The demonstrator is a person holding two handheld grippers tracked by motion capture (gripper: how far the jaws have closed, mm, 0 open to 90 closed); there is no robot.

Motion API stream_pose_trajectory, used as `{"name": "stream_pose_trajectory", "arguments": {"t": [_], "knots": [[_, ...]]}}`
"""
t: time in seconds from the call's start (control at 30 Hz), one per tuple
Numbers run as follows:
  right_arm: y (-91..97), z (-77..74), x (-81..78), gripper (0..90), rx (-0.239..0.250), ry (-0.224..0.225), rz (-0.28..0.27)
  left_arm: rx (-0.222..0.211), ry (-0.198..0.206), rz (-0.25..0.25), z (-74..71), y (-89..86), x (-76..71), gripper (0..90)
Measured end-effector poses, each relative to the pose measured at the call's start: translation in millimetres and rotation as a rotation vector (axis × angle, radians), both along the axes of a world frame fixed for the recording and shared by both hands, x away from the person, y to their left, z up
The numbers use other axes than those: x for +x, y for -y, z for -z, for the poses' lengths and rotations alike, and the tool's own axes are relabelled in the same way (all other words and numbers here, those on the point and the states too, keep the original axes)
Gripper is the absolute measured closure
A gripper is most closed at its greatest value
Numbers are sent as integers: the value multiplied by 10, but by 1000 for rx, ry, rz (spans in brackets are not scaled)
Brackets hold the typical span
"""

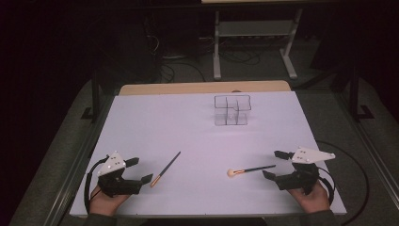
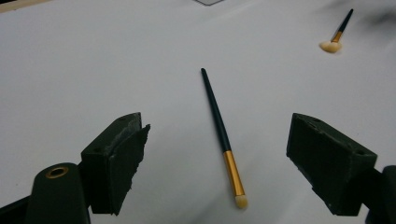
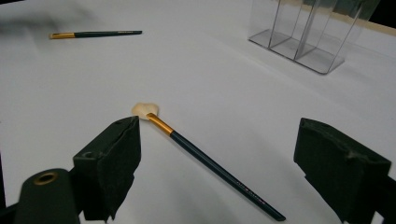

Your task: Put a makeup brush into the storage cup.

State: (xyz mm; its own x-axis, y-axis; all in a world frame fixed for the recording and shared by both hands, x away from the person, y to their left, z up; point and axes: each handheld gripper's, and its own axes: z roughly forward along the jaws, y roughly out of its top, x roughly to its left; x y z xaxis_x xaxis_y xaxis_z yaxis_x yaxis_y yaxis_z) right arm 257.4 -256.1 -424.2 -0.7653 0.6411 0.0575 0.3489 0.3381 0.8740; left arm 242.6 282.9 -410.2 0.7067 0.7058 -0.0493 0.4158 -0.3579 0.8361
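A thin dark brush (image 1: 165, 168) with a gold ferrule and small pale tip lies on the white table (image 1: 188, 127), just right of my open left gripper (image 1: 141, 169). In the left gripper view this thin brush (image 2: 219, 126) lies between the spread jaws of my left gripper (image 2: 218, 133), untouched. A fan brush (image 1: 249, 169) with a cream head lies just left of my open right gripper (image 1: 272, 164). In the right gripper view the fan brush (image 3: 205, 158) lies between the wide-apart jaws of my right gripper (image 3: 217, 137), with nothing held.
A clear plastic organizer (image 1: 230, 110) with several compartments stands at the table's far middle; in the right gripper view the organizer (image 3: 308, 37) sits at the upper right. A wooden edge (image 1: 202, 87) borders the back. Cables trail from both grippers.
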Motion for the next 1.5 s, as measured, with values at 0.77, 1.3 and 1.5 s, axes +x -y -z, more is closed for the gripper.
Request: {"name": "stream_pose_trajectory", "arguments": {"t": [0.77,1.3,1.5], "knots": [[14,7,32,138,-20,0,10,0,-1,2,-63,8,41,229],[-23,-29,27,138,-36,-7,19,45,-30,12,-145,100,80,275],[-15,-38,31,138,-35,-6,22,133,-63,4,-229,181,172,272]]}}
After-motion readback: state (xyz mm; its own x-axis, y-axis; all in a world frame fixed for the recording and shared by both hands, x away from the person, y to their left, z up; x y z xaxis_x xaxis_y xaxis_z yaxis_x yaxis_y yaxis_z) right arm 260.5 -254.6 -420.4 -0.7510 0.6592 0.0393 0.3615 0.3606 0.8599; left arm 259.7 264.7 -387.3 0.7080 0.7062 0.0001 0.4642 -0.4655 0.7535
